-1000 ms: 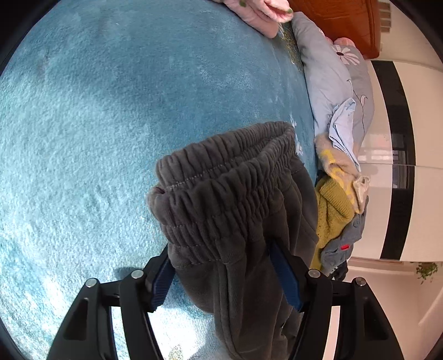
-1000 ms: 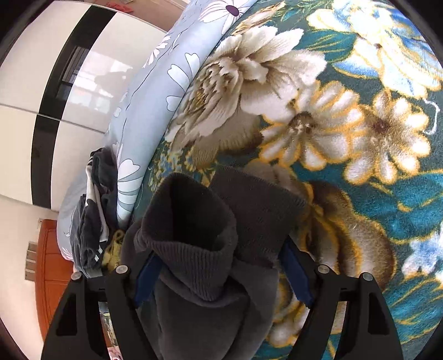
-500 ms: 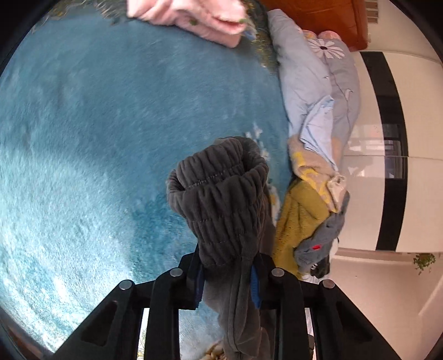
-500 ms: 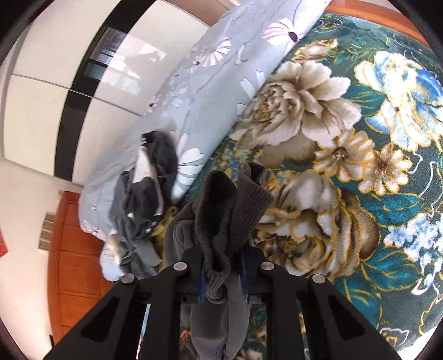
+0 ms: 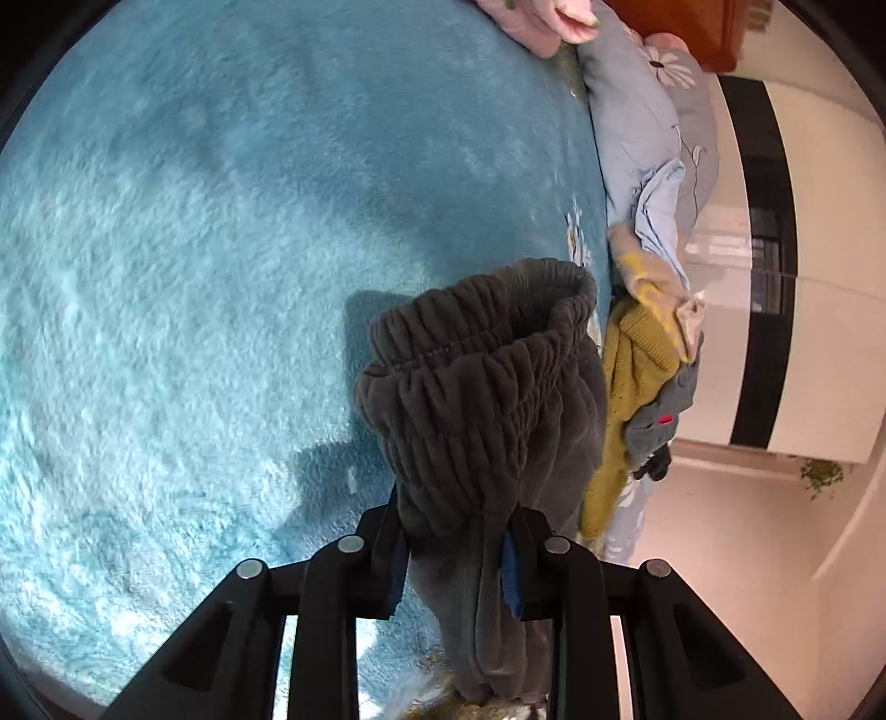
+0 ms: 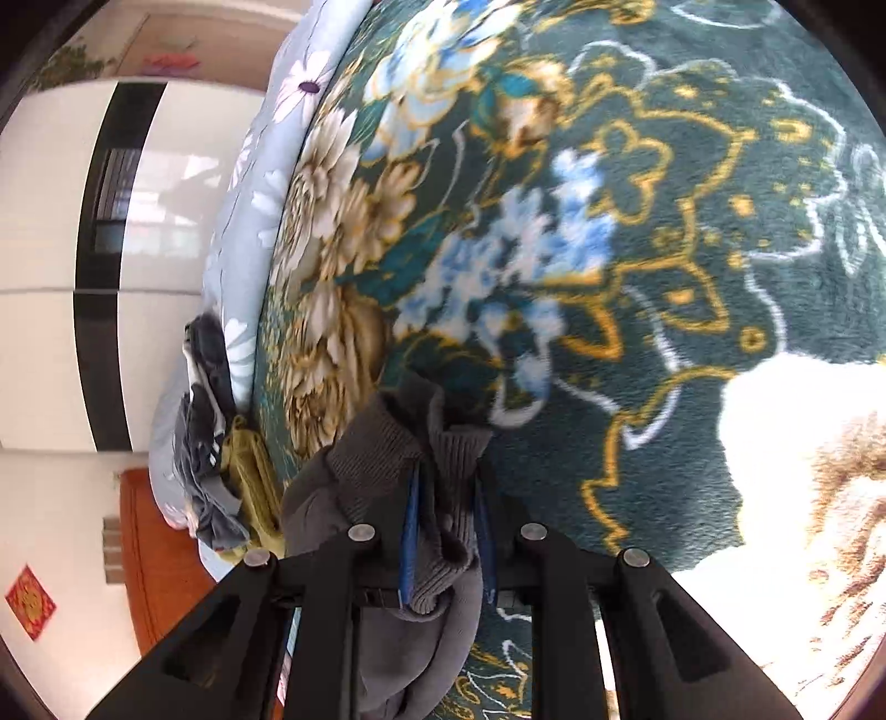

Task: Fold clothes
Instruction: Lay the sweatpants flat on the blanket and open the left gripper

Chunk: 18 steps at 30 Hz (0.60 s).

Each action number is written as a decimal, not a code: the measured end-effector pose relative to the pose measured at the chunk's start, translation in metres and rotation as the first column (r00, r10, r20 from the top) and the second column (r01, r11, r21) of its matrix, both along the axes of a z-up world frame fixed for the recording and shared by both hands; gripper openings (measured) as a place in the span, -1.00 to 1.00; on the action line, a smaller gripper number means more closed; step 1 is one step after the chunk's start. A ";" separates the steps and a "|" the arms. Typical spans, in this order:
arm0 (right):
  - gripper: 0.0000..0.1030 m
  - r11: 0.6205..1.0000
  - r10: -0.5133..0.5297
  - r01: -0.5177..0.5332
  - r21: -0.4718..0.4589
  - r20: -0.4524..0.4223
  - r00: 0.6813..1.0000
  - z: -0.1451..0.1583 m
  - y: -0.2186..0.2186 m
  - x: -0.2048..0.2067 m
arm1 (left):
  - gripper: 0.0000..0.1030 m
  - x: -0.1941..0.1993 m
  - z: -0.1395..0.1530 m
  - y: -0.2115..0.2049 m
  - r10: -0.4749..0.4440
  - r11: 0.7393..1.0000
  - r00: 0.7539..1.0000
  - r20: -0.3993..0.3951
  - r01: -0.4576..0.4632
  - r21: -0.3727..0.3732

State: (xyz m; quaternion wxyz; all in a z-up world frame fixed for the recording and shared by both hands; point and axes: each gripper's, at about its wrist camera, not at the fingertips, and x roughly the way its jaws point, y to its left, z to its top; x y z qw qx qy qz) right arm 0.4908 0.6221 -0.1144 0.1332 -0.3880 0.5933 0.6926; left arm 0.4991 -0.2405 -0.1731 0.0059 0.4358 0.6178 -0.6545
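My left gripper [image 5: 457,548] is shut on the elastic waistband of the dark grey fleece trousers [image 5: 482,399]. The waistband bunches up above the jaws and the rest hangs down over the light blue blanket [image 5: 221,249]. My right gripper [image 6: 446,531] is shut on the ribbed cuff end of the same grey trousers [image 6: 387,448], held just above the flowered dark green blanket [image 6: 637,249]. The cloth between the two grippers is out of sight.
A heap of unfolded clothes, mustard [image 5: 631,387], grey and pale blue, lies along the bed's edge on a light blue flowered quilt [image 5: 653,99]. A pink garment [image 5: 542,22] lies at the far end. White wardrobe doors [image 6: 50,221] stand beyond the bed.
Both grippers closed on the trousers between the oldest frame and half a second ago. Since then the right gripper has swung over the flowered blanket, and the left has moved nearer the blue blanket.
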 end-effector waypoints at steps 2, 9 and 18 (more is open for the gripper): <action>-0.58 1.000 -0.007 0.007 0.005 0.010 1.000 0.003 0.003 0.009 | -0.37 -0.003 0.002 0.001 -0.012 1.000 1.000 0.003 0.012 -0.018; -0.09 0.985 0.154 -0.154 0.075 0.015 0.988 0.006 -0.037 0.018 | -0.20 -0.016 0.010 0.006 -0.032 0.998 0.997 0.071 0.035 -0.043; -0.09 0.977 0.151 -0.134 0.167 -0.093 0.984 0.025 -0.053 -0.007 | -0.01 0.014 0.042 -0.002 -0.039 0.993 0.992 0.117 0.051 -0.105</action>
